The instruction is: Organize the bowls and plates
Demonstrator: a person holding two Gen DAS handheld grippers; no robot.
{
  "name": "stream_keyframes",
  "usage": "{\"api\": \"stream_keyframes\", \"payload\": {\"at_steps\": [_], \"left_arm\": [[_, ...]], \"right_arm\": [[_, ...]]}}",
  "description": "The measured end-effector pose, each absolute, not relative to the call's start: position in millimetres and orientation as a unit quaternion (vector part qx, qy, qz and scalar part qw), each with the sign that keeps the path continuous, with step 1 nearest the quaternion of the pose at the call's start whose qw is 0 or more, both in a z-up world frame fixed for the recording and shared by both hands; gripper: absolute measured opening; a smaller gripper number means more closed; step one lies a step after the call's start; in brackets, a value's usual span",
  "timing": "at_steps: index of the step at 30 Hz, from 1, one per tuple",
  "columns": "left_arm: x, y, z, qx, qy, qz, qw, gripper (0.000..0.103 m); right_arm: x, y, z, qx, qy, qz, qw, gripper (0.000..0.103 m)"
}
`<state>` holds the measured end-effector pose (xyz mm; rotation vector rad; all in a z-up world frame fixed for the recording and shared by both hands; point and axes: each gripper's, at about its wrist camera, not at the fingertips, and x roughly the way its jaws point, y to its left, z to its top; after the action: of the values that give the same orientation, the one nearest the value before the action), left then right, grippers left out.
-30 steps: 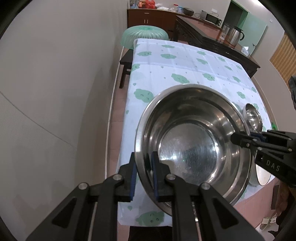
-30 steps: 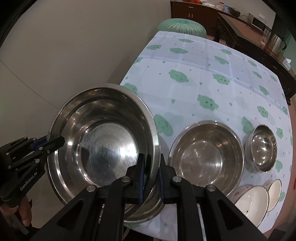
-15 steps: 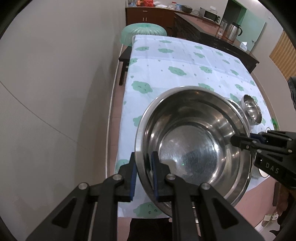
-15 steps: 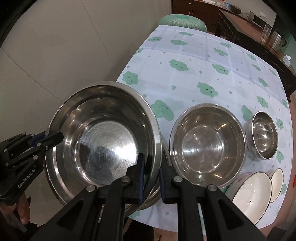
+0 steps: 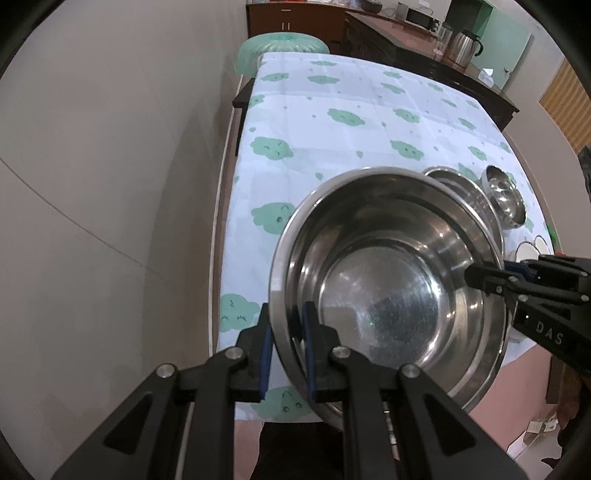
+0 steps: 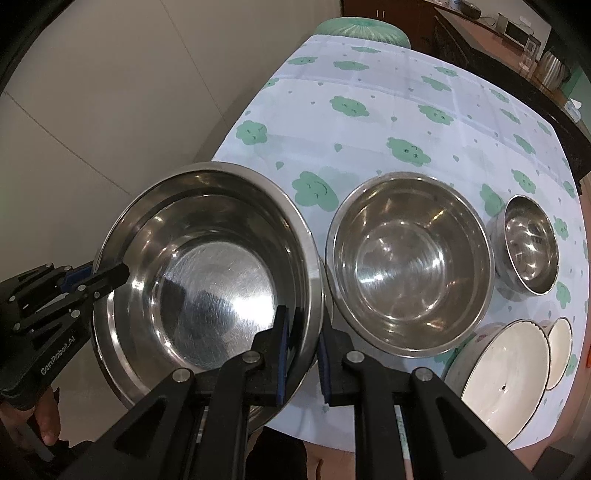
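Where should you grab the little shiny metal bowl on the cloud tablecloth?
Take the small stainless steel bowl by its thin rim, coming down from above with one finger inside and one outside. It stands upright and open, and its round sides would likely slip. Its far rim looks clearest: the medium steel bowl and white bowls crowd the other sides.

I see a home dining room: a table under a green-cloud tablecloth point(image 5: 369, 122) fills mid-frame, with a dark wood sideboard point(image 5: 424, 62), kettle point(image 5: 463, 46) and microwave point(image 5: 421, 14) at upper right.
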<state>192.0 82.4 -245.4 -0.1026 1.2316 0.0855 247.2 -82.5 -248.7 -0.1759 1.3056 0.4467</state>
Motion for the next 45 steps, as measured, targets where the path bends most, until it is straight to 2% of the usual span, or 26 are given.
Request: {"api": "stream_keyframes", "payload": {"at_steps": [45], "left_arm": [[189.1, 84.8, -287.0, -0.046, 0.62, 0.056, 0.782, 0.013]], "right_arm": [[238.5, -71.7, -291.6, -0.089, 0.633, 0.22, 0.737, 0.017]]}}
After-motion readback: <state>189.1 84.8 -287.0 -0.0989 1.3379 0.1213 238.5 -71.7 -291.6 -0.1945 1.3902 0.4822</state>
